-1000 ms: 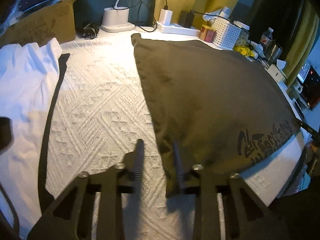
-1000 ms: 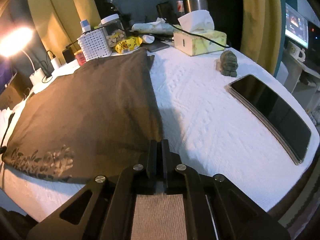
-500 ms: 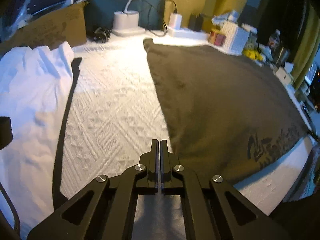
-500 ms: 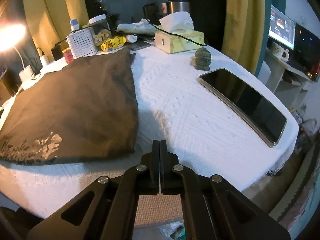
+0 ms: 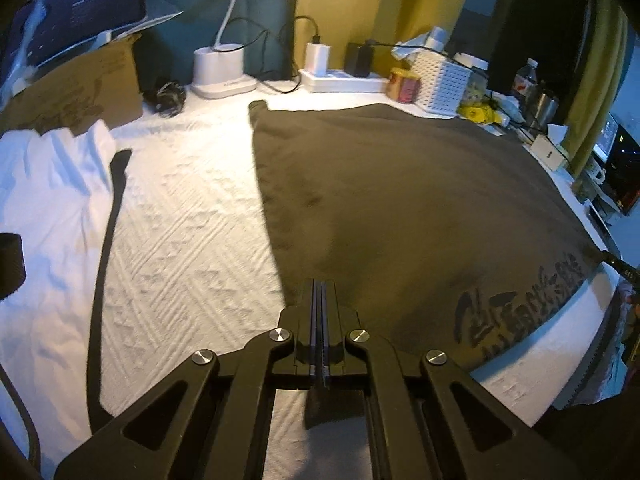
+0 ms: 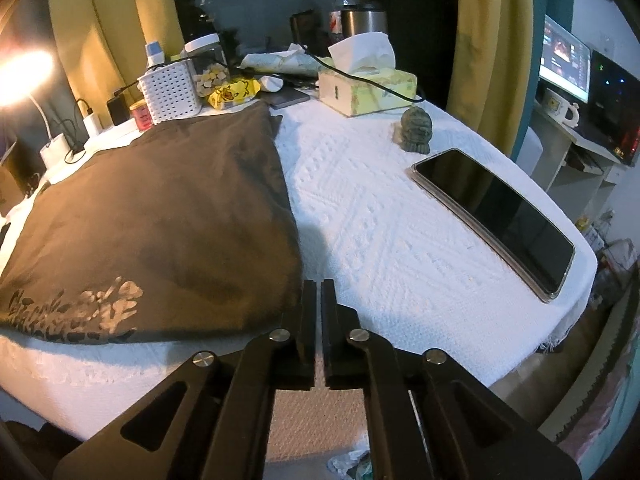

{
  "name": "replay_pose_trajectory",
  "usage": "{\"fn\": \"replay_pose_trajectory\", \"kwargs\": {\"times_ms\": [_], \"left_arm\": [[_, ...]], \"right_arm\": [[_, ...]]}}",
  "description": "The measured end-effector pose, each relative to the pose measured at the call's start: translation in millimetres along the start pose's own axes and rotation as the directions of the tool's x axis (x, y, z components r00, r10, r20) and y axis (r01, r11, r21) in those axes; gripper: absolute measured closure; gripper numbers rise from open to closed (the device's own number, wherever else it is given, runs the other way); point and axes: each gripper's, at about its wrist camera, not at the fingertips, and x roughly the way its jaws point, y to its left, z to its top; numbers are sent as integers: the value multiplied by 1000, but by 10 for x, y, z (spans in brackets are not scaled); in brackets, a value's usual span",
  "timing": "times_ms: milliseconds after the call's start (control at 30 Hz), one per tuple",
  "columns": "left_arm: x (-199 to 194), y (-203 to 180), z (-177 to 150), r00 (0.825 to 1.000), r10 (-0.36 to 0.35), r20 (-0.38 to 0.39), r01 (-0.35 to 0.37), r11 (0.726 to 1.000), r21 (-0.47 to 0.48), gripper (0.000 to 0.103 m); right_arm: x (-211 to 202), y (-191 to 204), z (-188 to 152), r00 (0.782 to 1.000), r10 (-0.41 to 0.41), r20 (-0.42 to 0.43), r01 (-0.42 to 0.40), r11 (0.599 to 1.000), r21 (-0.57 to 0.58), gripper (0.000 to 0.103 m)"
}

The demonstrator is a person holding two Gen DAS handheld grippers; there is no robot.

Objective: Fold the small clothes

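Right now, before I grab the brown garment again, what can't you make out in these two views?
- Brown garment: its near left corner, left wrist view, is hidden behind the shut left tongs.
- Its print: unreadable, distorted at the right wrist view's edge.
- White garment: cut off by the left wrist view's left edge.
- Right tongs: slightly parted, nothing between them.

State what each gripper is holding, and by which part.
Nothing is held. The left gripper is shut on nothing over the brown garment; the right gripper, jaws just parting, is empty beside that garment's corner.
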Motion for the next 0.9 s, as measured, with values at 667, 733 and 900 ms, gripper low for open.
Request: {"fn": "replay_pose_trajectory", "kwargs": {"times_ms": [667, 733, 900], "left_arm": [[-54, -836, 203, 987, -146, 74, 138, 986, 98, 19], [-37, -855, 215, 986, -147, 77, 140, 985, 96, 19], [17, -814, 218, 987, -141, 72, 135, 987, 90, 19]], "right_arm": [[-265, 65, -237, 991, 134, -17, -133, 990, 37, 33], [-220, 129, -264, 986, 159, -40, -157, 986, 46, 33], [-102, 327, -295, 979, 192, -64, -189, 980, 57, 31]]}}
